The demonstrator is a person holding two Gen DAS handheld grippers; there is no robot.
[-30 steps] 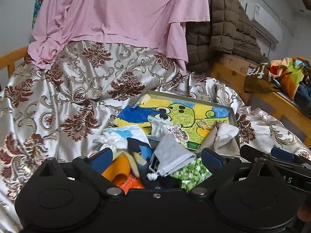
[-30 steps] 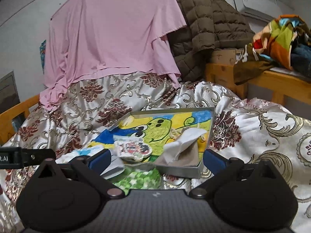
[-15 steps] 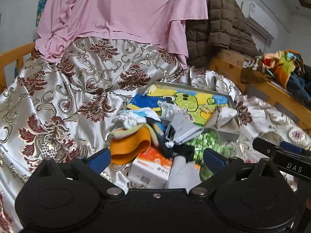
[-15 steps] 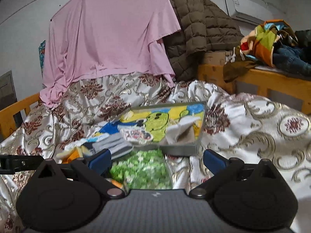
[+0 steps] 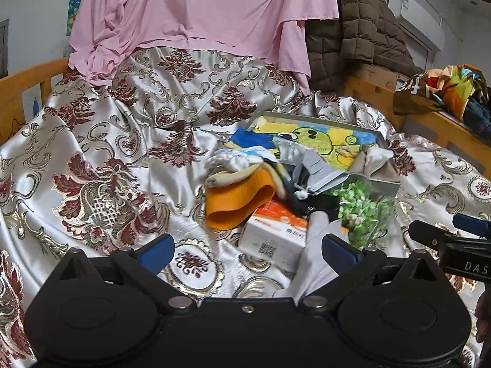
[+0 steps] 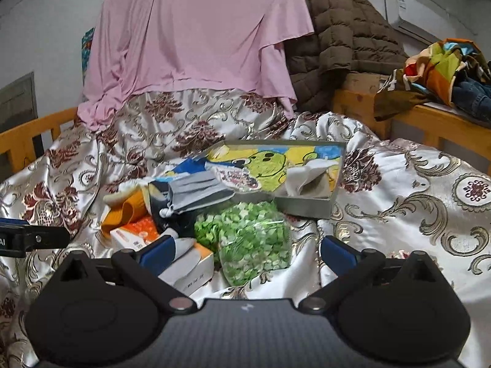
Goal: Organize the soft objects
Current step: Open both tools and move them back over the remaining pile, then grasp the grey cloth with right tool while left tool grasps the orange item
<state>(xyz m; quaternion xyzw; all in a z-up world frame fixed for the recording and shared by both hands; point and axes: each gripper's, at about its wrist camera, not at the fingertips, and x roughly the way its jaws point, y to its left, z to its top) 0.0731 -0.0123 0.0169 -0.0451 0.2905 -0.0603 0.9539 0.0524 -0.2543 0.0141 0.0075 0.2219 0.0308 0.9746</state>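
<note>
A pile of soft items lies on the patterned satin bedspread (image 5: 107,141): an orange knit piece (image 5: 236,199), white socks (image 5: 233,159), a grey drawstring pouch (image 5: 319,168), a clear bag of green bits (image 6: 251,239) and an orange-white carton (image 5: 273,233). Behind them sits a shallow box (image 6: 310,205) with a cartoon lining, holding a beige cloth (image 6: 307,178). My left gripper (image 5: 248,251) is open, low before the pile, with a white cloth (image 5: 316,263) by its right finger. The right gripper (image 6: 245,251) is open just short of the green bag.
A pink sheet (image 6: 196,40) and a brown quilted jacket (image 6: 343,40) hang at the back. Wooden bed rails (image 6: 445,122) run along the right, with colourful clothes (image 6: 445,64) on them, and another rail (image 5: 27,82) at the left. Open bedspread lies to the right.
Both grippers have drawn back from the pile and the box, so the carton, orange knit and green bag now show in full. Both stayed open.
</note>
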